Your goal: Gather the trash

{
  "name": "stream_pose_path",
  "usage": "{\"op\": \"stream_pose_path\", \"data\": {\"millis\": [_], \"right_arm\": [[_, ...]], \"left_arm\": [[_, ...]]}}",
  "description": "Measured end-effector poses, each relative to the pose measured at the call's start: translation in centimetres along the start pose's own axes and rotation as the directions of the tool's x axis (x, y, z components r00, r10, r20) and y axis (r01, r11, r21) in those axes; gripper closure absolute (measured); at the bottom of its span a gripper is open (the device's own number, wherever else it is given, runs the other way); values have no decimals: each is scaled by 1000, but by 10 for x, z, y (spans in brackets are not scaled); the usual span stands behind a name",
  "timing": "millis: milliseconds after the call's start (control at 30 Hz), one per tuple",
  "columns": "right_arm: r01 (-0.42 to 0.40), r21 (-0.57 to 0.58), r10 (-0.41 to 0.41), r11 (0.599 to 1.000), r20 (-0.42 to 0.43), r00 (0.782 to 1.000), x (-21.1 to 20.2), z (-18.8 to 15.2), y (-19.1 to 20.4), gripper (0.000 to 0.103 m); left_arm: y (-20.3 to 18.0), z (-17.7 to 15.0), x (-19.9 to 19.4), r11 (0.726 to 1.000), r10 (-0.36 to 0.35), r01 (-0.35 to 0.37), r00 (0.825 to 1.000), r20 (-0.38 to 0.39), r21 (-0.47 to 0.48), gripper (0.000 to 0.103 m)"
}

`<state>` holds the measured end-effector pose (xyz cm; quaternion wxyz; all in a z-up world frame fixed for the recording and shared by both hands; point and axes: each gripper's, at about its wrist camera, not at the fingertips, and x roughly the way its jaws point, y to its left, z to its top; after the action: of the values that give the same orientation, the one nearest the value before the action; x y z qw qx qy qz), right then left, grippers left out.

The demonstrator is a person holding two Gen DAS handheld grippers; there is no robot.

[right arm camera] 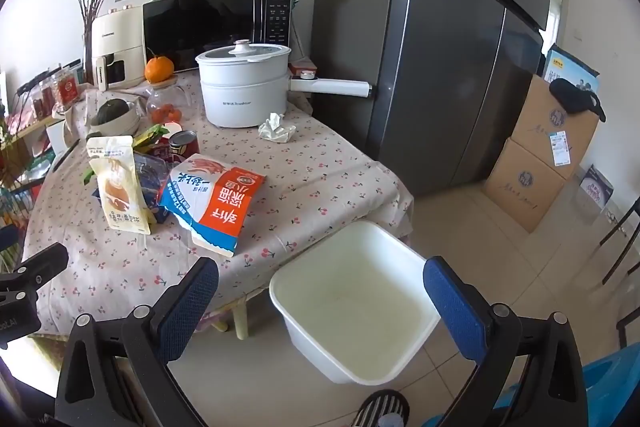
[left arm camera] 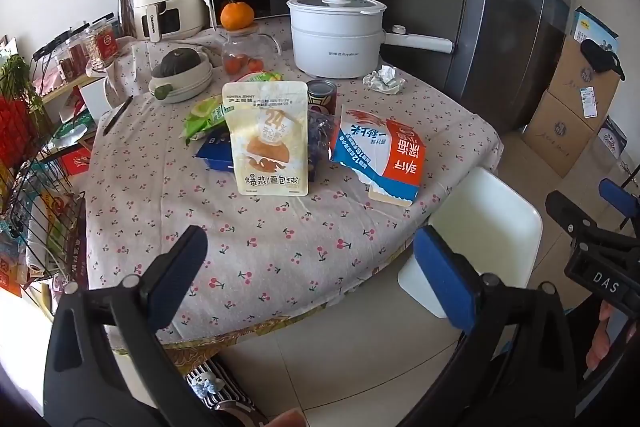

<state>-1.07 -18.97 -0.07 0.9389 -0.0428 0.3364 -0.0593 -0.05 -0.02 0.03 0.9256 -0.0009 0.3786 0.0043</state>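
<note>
While both grippers hover, fingers (left arm camera: 444, 279) spread, trash (left arm camera: 272, 139) lies untouched.

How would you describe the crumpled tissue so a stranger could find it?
Start at the white electric pot on the cherry-print table. The crumpled tissue lies at its base, on the fridge side. Unlike the printed wrappers nearer the front, it is plain white and sits alone.
</note>
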Motion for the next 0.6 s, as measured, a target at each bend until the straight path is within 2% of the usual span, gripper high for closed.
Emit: {"op": "stream_pose_path", "data": {"millis": [600], "right_arm": [[-8,20,8,1000,-3,1000,-1,0,-6,0]], "left_arm": [[0,10,-5,1000,7,-7,1000,4,10,1]]}}
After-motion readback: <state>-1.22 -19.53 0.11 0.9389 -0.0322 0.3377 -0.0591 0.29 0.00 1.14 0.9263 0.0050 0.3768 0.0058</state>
